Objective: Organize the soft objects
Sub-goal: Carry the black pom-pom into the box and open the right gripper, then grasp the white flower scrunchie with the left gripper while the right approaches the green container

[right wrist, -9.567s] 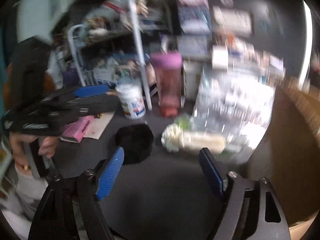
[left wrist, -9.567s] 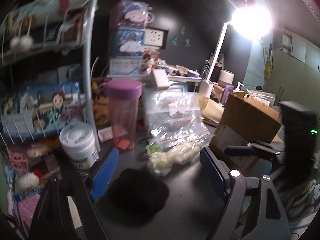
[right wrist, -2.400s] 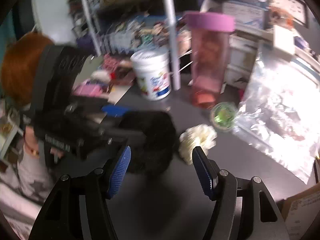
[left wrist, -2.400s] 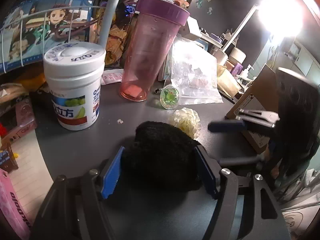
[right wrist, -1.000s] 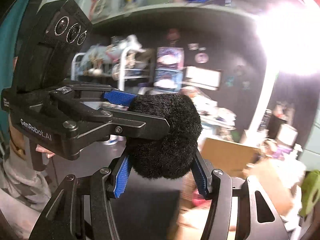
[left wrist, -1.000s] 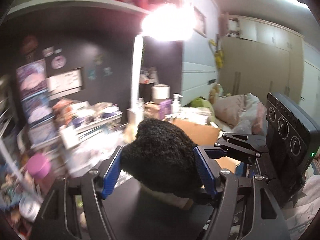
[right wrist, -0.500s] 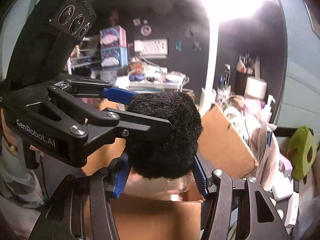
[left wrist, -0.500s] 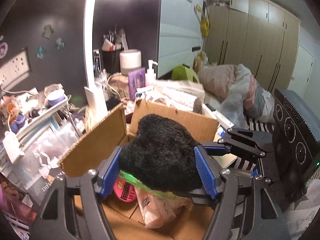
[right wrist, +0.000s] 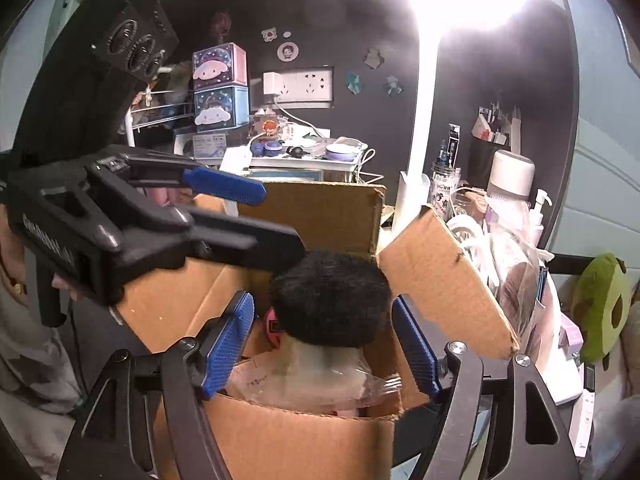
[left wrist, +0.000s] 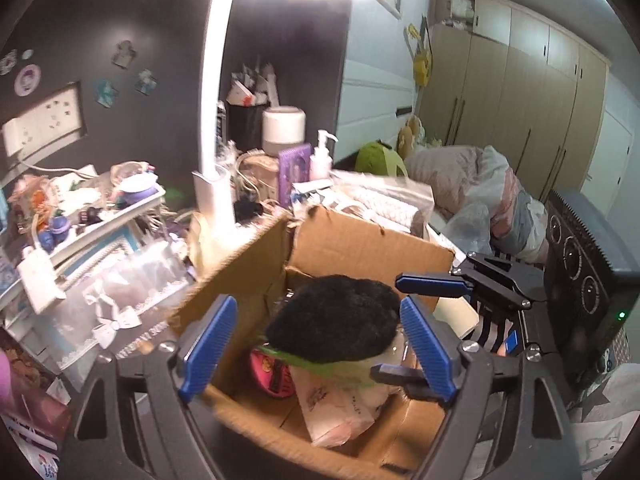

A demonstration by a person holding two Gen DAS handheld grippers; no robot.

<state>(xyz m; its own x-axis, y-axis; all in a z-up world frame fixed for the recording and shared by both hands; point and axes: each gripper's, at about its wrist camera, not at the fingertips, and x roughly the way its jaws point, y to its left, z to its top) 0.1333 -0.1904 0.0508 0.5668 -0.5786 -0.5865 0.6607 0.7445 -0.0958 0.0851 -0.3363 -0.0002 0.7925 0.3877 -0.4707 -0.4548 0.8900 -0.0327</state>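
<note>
Black fuzzy pouf (left wrist: 334, 318) sits inside open cardboard box (left wrist: 360, 240), on top of a plastic-wrapped packet (left wrist: 340, 404). Left tool (left wrist: 318, 350) is spread, pads clear of the pouf on both sides. Right tool (right wrist: 322, 346) likewise released, straddling it without contact. Desk lamp (left wrist: 212, 160) stands behind the box.

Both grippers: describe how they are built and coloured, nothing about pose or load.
The left gripper and right gripper match: black angular frames with triangular cut-outs, silver screw heads, and jaws faced with ribbed blue pads. Each carries a black camera block with three round lenses. The right one's block shows a small green light; the left body bears blurred white lettering. No cables visible.
</note>
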